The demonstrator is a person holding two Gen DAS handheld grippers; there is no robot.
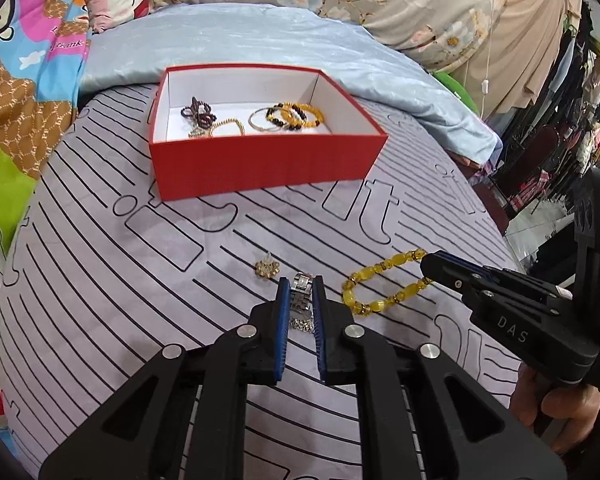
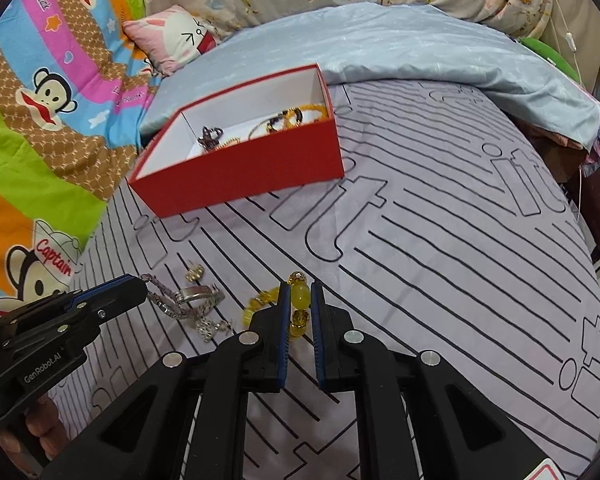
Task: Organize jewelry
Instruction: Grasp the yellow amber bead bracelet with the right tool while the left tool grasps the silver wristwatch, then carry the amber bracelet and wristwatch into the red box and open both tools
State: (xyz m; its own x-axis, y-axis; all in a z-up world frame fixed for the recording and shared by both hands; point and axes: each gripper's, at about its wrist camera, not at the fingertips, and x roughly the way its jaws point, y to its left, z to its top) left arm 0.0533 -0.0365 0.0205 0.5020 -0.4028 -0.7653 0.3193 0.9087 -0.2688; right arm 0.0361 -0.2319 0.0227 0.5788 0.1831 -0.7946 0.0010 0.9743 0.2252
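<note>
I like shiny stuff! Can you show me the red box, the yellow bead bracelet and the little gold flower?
red box (image 1: 260, 168), left wrist view, front wall.
yellow bead bracelet (image 1: 374, 270), left wrist view, upper strand.
gold flower (image 1: 267, 269), left wrist view, centre.

Matte black two-finger grippers, blue ribbed pads

Left gripper (image 1: 300, 292) and right gripper (image 2: 300, 296): silver round pivot pins, small screws, slotted linkage arms; white "DAS" and "GenRobot.AI" side lettering.
</note>
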